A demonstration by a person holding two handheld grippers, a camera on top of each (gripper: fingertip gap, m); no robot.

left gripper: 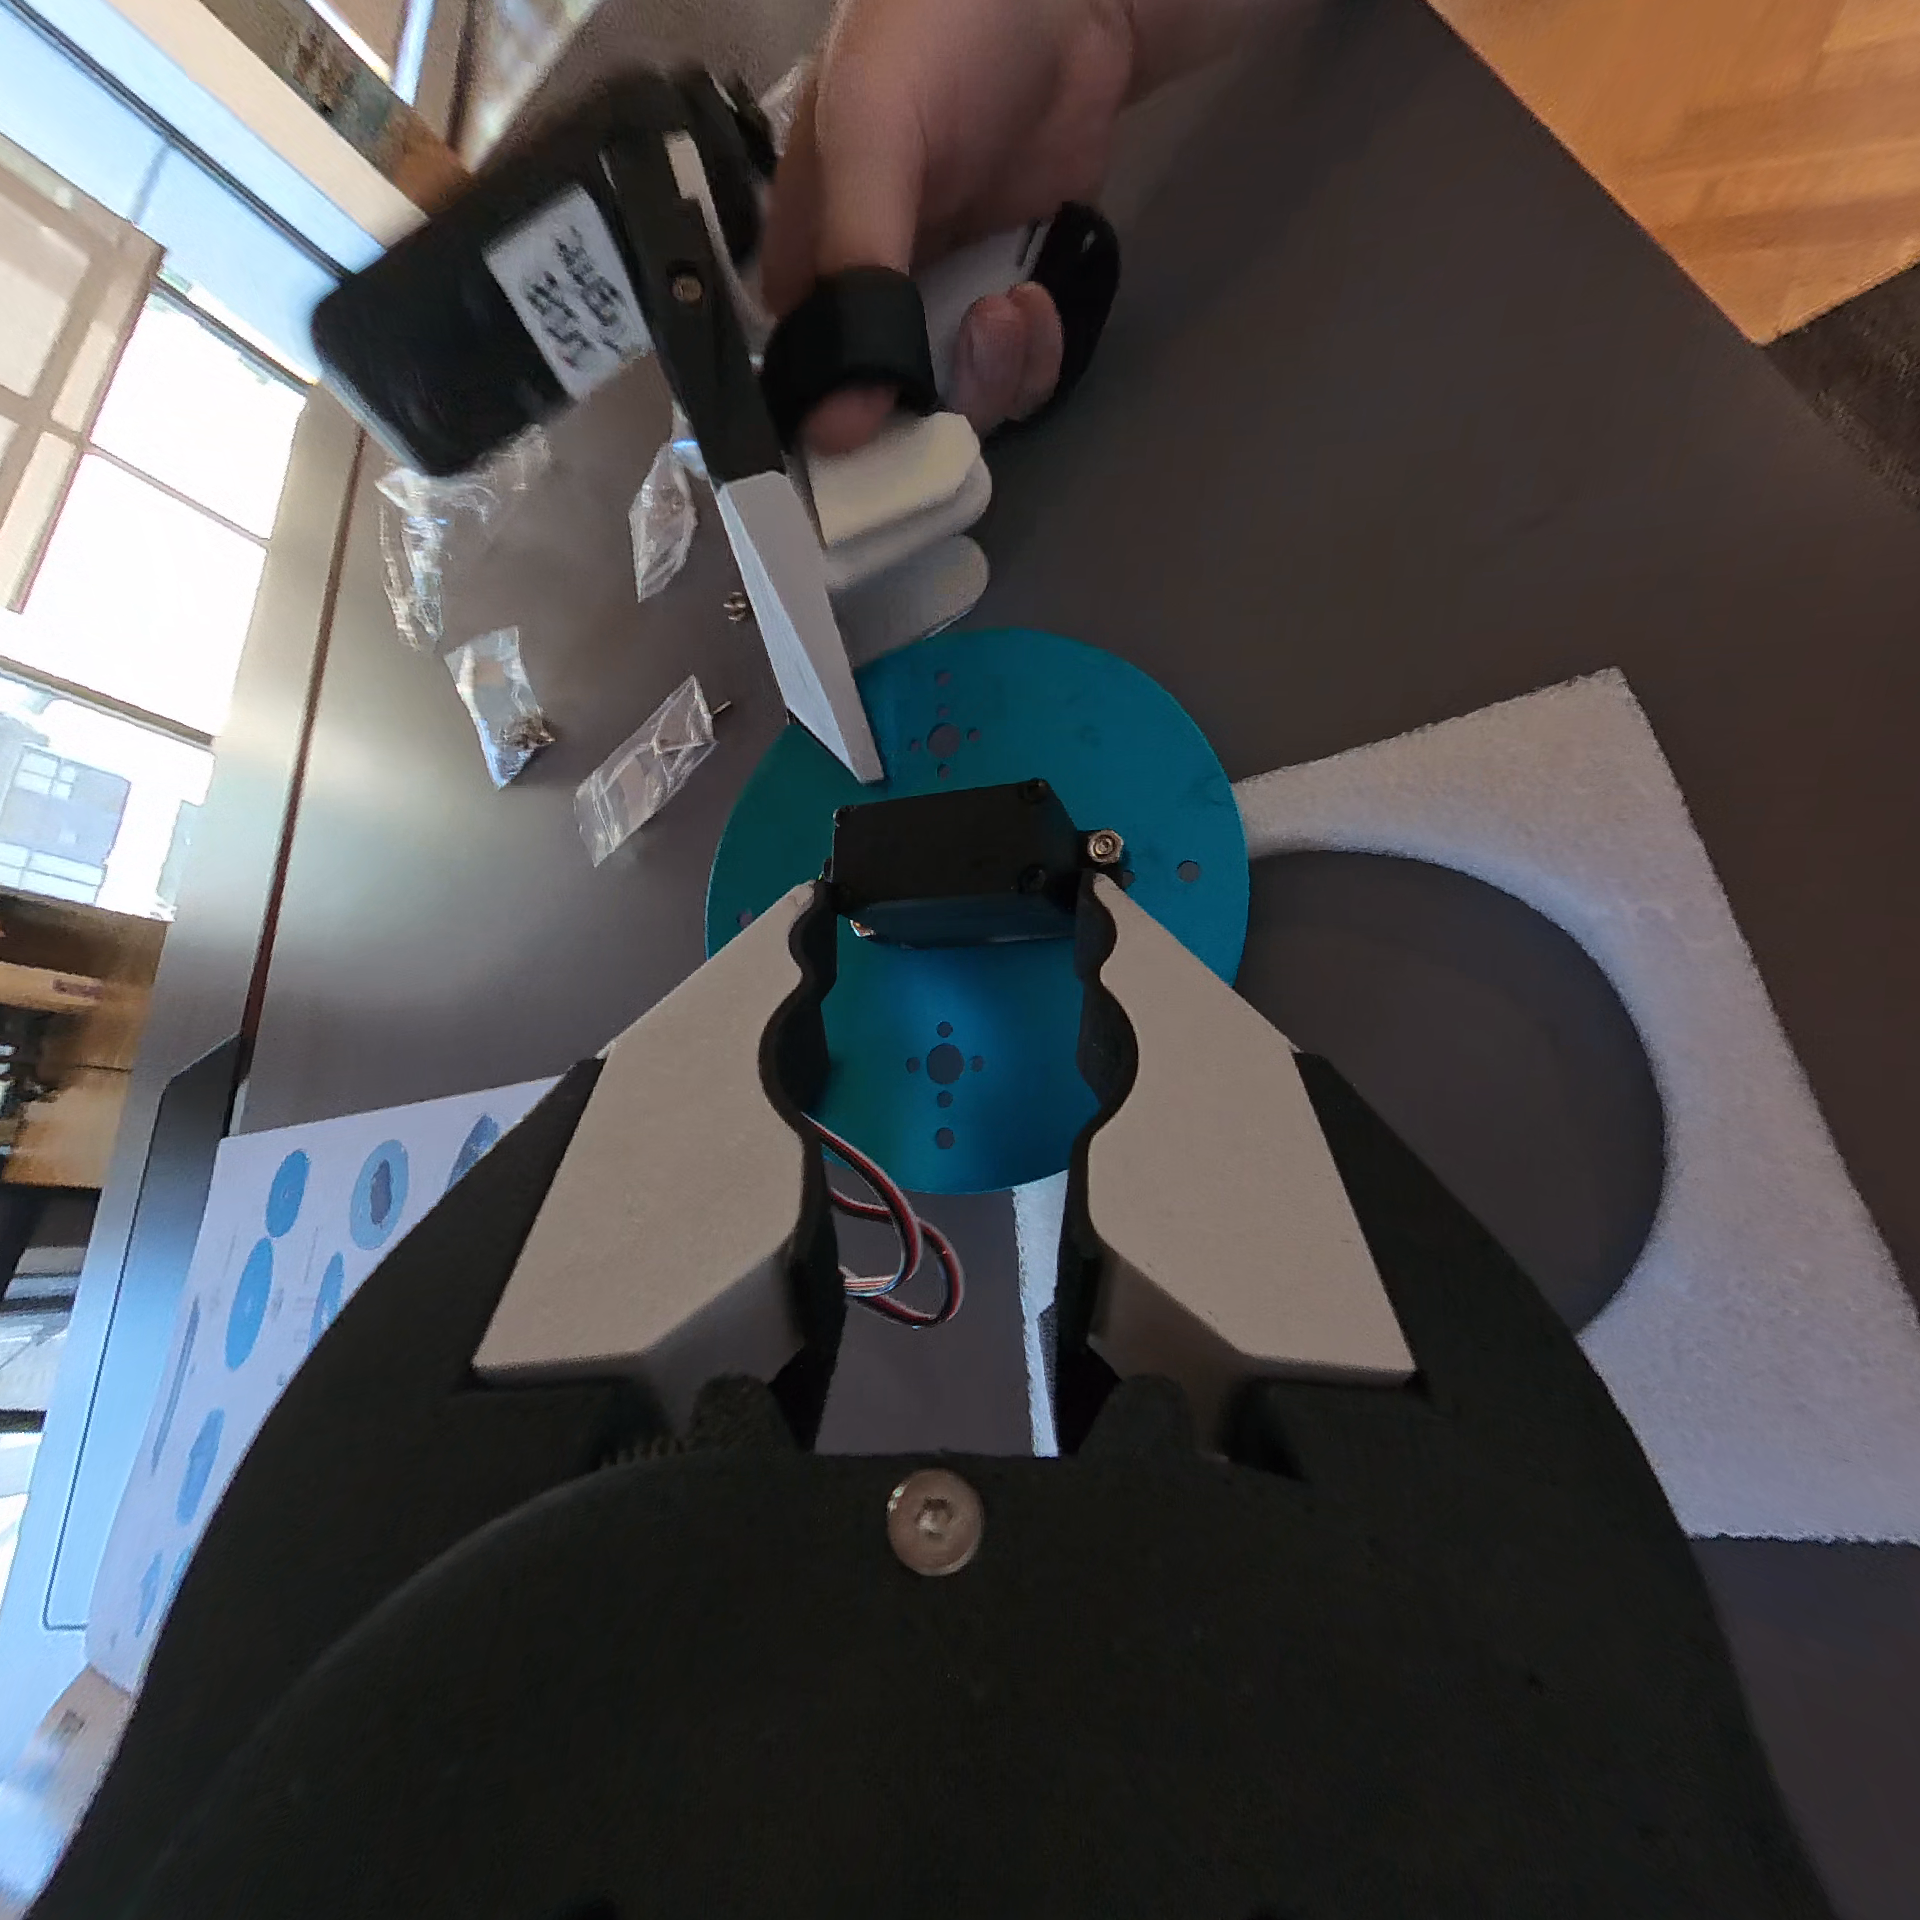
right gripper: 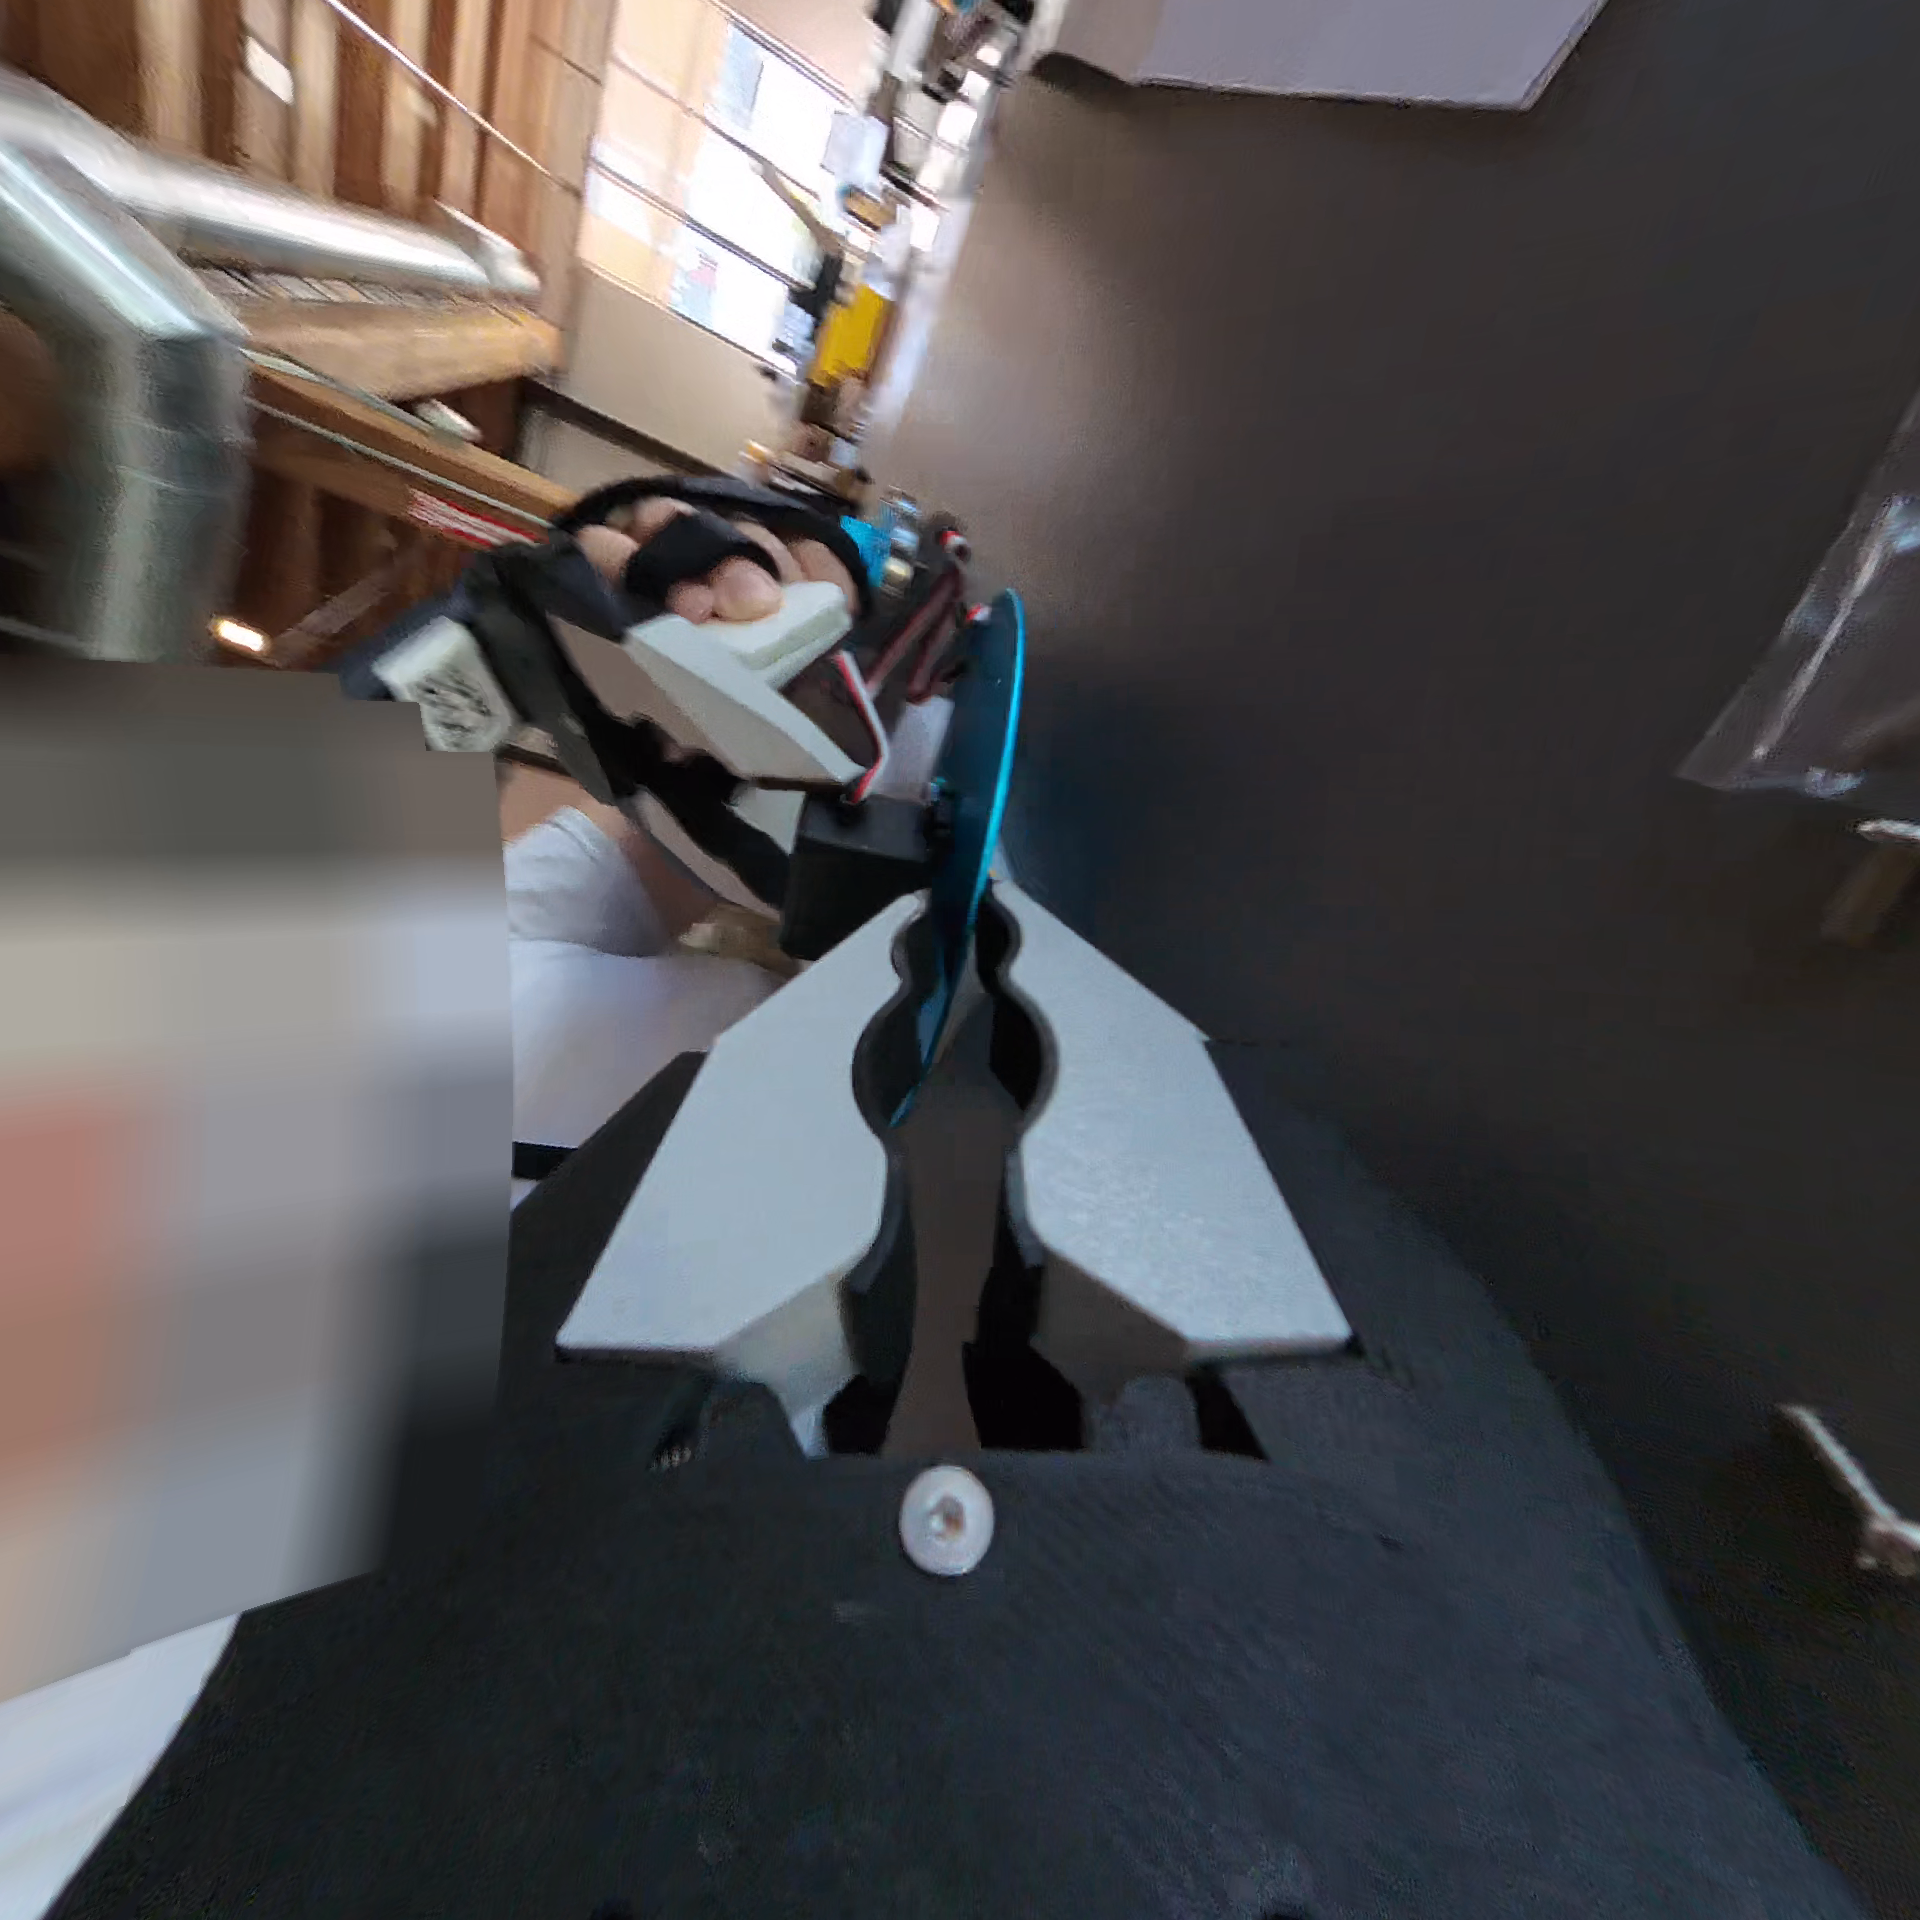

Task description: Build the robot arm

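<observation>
My left gripper point(left gripper: 951, 888) is shut on a black servo motor point(left gripper: 940, 847), which sits on a round blue metal disc point(left gripper: 977, 1091) with small holes. A screw point(left gripper: 1104, 844) stands at the servo's right corner. Red, white and black wires point(left gripper: 904, 1257) hang between my left fingers. My right gripper point(right gripper: 961, 899) is shut on the edge of the blue disc point(right gripper: 982, 779), seen edge-on. One of its white fingers point(left gripper: 800, 623) reaches the disc's far side in the left wrist view. The servo point(right gripper: 852, 873) and a left finger point(right gripper: 727, 707) show beyond it.
A white foam sheet point(left gripper: 1714, 1195) with a round cut-out lies on the dark table point(left gripper: 1351, 520) at the right. Several small plastic bags of hardware point(left gripper: 644, 769) lie at the left. A printed sheet with blue pictures point(left gripper: 270, 1278) is near left. A small metal tool point(right gripper: 1870, 1507) lies by another bag point(right gripper: 1829, 665). The left gripper's tips are roughly 4 centimeters from the right gripper's.
</observation>
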